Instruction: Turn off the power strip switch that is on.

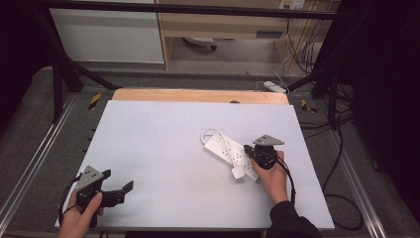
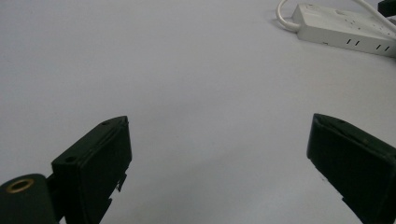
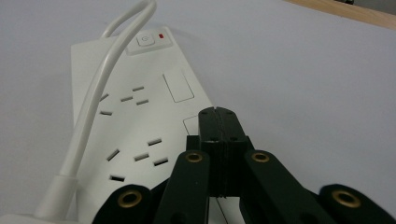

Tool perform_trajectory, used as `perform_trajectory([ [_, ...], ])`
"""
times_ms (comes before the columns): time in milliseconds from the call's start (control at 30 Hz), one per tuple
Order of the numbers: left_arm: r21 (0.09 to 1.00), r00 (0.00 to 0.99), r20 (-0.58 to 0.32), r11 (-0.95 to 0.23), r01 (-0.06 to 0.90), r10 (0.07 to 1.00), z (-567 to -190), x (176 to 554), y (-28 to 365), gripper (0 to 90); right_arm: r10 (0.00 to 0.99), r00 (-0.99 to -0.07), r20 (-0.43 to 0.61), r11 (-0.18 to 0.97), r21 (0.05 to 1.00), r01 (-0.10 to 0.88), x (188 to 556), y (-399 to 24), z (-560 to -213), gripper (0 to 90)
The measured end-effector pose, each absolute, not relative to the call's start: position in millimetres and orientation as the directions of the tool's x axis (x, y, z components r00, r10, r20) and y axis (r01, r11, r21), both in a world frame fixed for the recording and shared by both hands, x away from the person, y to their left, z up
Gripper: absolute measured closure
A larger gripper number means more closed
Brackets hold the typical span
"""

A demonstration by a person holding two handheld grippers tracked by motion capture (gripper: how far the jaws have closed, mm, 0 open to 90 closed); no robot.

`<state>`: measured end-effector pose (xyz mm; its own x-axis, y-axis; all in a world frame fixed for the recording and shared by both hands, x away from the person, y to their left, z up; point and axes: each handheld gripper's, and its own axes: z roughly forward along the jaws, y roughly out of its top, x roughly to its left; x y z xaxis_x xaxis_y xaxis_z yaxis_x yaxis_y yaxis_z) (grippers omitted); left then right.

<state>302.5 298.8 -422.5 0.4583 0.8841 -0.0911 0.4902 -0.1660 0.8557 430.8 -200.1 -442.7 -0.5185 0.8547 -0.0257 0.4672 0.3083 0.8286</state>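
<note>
A white power strip (image 1: 225,147) lies right of the table's middle, with its white cable (image 1: 210,133) looped back over it to a white plug (image 1: 238,172) at its near end. In the right gripper view the strip (image 3: 135,107) shows several sockets and a switch (image 3: 145,40) with a red light. My right gripper (image 3: 217,114) is shut, nothing between its jaws, and its tip hangs over the strip's right edge (image 1: 246,148). My left gripper (image 1: 119,179) is held near the front left corner, jaws wide open (image 2: 217,140) over bare table. It faces the strip (image 2: 345,28) from afar.
The white table top (image 1: 163,148) has a wooden strip (image 1: 198,95) along its far edge. A black frame and metal rails surround the table. Cables (image 1: 341,163) trail on the floor at the right.
</note>
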Motion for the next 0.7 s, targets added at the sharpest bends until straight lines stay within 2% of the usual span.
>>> perform_trajectory([
  [700,0.855,0.46,-0.089,-0.169,0.49,0.883,-422.5,302.5,298.7,6.7,0.857,-0.516,-0.014,0.301,0.825,0.479,430.3,-201.8,-444.2,90.0],
])
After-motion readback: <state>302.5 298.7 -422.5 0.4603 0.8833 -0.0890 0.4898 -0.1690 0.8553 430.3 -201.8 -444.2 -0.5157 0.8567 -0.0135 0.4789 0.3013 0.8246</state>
